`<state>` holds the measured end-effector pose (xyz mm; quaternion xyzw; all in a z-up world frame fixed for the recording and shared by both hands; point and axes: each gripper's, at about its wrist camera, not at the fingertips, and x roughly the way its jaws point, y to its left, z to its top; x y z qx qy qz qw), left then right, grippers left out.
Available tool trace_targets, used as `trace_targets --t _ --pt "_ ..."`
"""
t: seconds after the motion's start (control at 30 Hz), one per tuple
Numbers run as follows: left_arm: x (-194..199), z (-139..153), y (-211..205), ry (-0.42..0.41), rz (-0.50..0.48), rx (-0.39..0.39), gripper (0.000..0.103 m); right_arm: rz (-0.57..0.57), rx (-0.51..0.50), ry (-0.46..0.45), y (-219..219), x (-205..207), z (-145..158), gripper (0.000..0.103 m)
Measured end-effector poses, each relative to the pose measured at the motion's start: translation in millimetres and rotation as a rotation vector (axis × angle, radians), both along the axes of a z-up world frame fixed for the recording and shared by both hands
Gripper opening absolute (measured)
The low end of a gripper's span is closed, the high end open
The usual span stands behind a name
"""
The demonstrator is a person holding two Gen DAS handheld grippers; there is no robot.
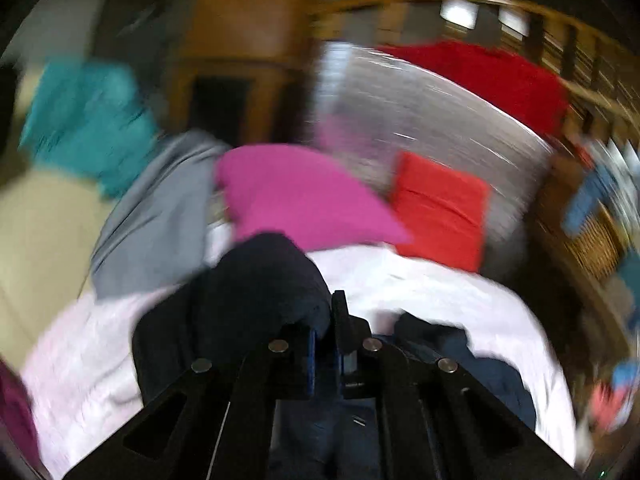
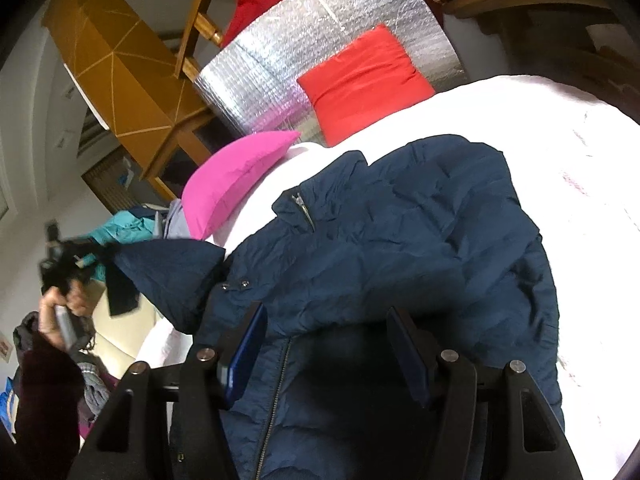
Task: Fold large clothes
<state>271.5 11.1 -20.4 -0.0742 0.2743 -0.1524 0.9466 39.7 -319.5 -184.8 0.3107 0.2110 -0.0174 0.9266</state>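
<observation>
Fingers (image 2: 248, 354) of the right gripper (image 2: 332, 354) stand spread just over the navy puffer jacket (image 2: 400, 240), touching nothing, while the left gripper (image 1: 325, 334) has its fingers pressed together, pinching a fold of the jacket's sleeve (image 2: 172, 276) and holding it up beside the jacket body. That jacket lies zipper-up on a white bedsheet (image 2: 540, 140). Beyond the jacket rests a pink pillow (image 2: 236, 176), then an orange-red cushion (image 2: 360, 80) against a silver foil panel (image 2: 320, 20).

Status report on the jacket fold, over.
Left gripper shut on sleeve of navy quilted zip jacket. Right gripper open over jacket front. Jacket spread on white bedcover. Magenta pillow beside collar, not blocking.
</observation>
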Motion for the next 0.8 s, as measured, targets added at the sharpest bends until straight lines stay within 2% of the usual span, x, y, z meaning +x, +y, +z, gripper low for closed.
trace_targets --t 0.1,0.2,0.3,0.4,0.47,0.5,0.53,0.6,0.63,0.67,0.73,0.8 --pt "-29 -7 -61 0.006 -0.154 0.066 0.007 -0.019 0.011 -0.021 -7 -11 4 0.066" --pt "-52 -48 -120 0.078 -0.29 0.118 0.007 -0.048 0.027 -0.041 -19 -26 6 0.066" --pt "-57 -108 -162 0.225 -0.353 0.143 0.008 -0.073 0.046 -0.053 -32 -39 7 0.066" --pt "-53 -179 -180 0.443 -0.387 0.169 0.012 -0.095 0.063 -0.057 -41 -52 7 0.066" --pt "-59 -198 -175 0.506 -0.384 0.163 0.012 -0.1 0.064 -0.052 -45 -59 7 0.066" --pt "-65 -200 -171 0.516 -0.38 0.16 0.014 -0.101 0.06 -0.05 -46 -63 6 0.066" --pt "-71 -196 -165 0.521 -0.382 0.157 0.019 -0.102 0.056 -0.047 -46 -65 6 0.068" --pt "-86 -184 -154 0.525 -0.404 0.14 0.042 -0.104 0.054 -0.041 -46 -69 4 0.072" --pt "-102 -174 -145 0.507 -0.396 0.142 0.062 -0.1 0.058 -0.033 -46 -70 3 0.072" --pt "-108 -164 -135 0.477 -0.381 0.146 0.071 -0.091 0.064 -0.022 -45 -68 2 0.073" --pt "-110 -142 -115 0.412 -0.35 0.156 0.071 -0.071 0.062 -0.001 -43 -63 2 0.074" --pt "-100 -125 -92 0.371 -0.277 0.152 0.071 -0.036 0.027 0.026 -32 -53 5 0.074"
